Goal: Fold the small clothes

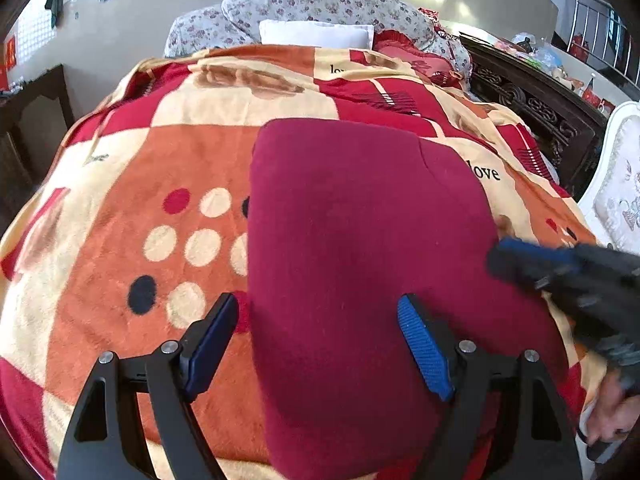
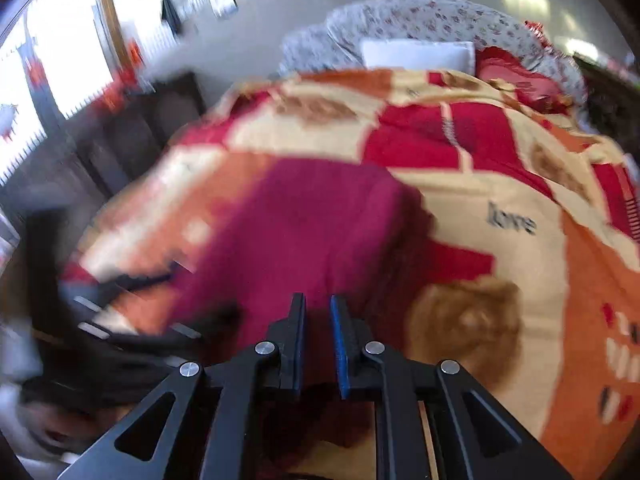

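Note:
A dark red garment (image 1: 360, 248) lies folded into a long flat shape on the patterned blanket (image 1: 120, 208). My left gripper (image 1: 318, 312) is open above its near left part; the left finger is over the blanket, the right finger over the cloth. It holds nothing. My right gripper (image 1: 532, 260) shows blurred at the garment's right edge. In the right wrist view the right gripper (image 2: 318, 312) has its jaws nearly together with a narrow gap, just above the garment (image 2: 304, 232). Nothing sits between the pads. That view is motion-blurred.
The blanket (image 2: 500, 240) covers a bed. A floral quilt (image 1: 320, 4), a white pillow (image 1: 316, 34) and a red cushion (image 1: 412, 56) lie at the far end. A dark carved wooden frame (image 1: 532, 100) and a white chair (image 1: 616, 184) stand on the right.

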The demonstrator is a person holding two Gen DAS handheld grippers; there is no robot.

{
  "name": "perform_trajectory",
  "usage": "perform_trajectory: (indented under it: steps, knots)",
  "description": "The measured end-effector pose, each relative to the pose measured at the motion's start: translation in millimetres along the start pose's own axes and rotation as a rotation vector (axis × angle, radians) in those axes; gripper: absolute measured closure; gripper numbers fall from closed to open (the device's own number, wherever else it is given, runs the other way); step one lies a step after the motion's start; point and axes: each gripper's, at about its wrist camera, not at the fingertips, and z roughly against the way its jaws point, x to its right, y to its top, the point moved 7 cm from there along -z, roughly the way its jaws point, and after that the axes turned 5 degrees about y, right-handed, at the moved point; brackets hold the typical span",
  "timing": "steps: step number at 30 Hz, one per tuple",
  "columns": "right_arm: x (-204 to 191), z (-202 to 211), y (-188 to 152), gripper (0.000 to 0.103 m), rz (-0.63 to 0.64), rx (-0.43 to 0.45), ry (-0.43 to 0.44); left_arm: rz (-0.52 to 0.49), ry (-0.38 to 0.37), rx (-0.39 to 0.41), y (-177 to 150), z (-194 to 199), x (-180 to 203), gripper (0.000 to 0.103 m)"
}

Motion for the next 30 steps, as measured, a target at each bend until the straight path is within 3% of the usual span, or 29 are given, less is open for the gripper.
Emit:
perform_trajectory:
  steps: [6,8,13,24,30]
  knots:
    - [1.9,10.3,-6.7,0.088,-0.034,0.036,0.007,0.019,0.04,0.043,-1.6,16.3,-8.6,0.022]
    - [-3.5,20.5,-6.8,0.083,-0.038,0.048,0.008,0.037,0.042,0.058,0.0,21.2,-11.9,0.022]
    - [-12.6,47.6,-4.0,0.05,-0.039,0.123,-0.041,0.074,0.06,0.115,4.5,37.5,-17.2,0.022]
    - [-10.7,73.5,-4.7,0.029,-0.073,0.203,-0.163,0.071,0.101,0.179,8.2,64.9,-19.9,0.015]
    - [-12.5,73.7,-5.5,0.023,-0.076,0.201,-0.163,0.059,0.115,0.182,7.5,68.6,-20.8,0.014]
